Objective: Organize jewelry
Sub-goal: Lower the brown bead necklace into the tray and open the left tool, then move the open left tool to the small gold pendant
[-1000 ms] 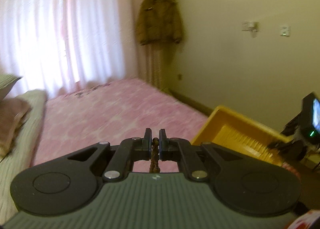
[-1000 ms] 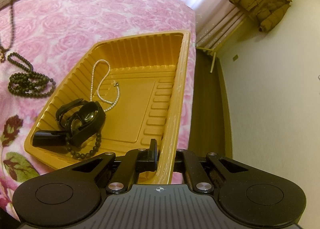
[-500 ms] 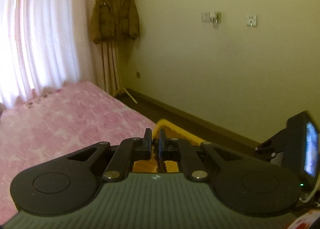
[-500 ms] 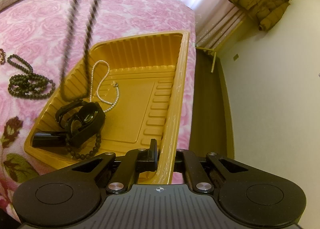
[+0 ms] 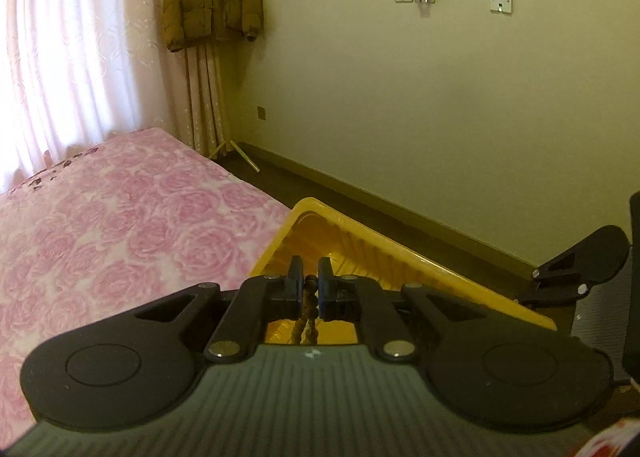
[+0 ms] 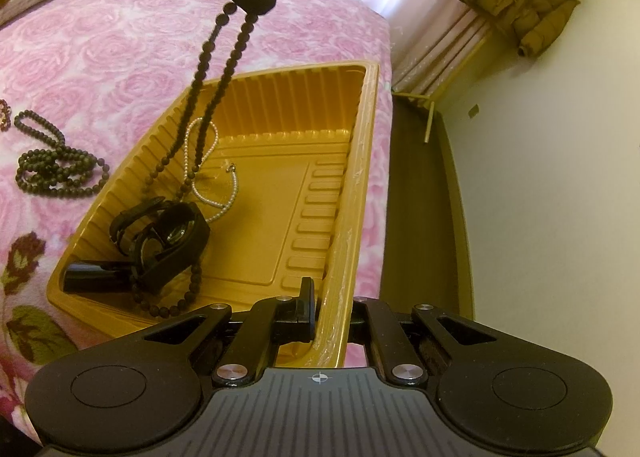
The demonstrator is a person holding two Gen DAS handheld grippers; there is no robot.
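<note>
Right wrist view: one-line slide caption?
Right gripper clamps the yellow plastic tray's rim while the left gripper dangles a dark bead necklace over it.

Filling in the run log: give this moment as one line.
left tool: shut on brown bead necklace, dangling over yellow tray | right tool: shut on tray rim

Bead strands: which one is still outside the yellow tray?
The dark coiled strand lying on the pink bedspread, left of the tray. The pearl strand lies inside; the brown strand hangs from the left gripper.
</note>
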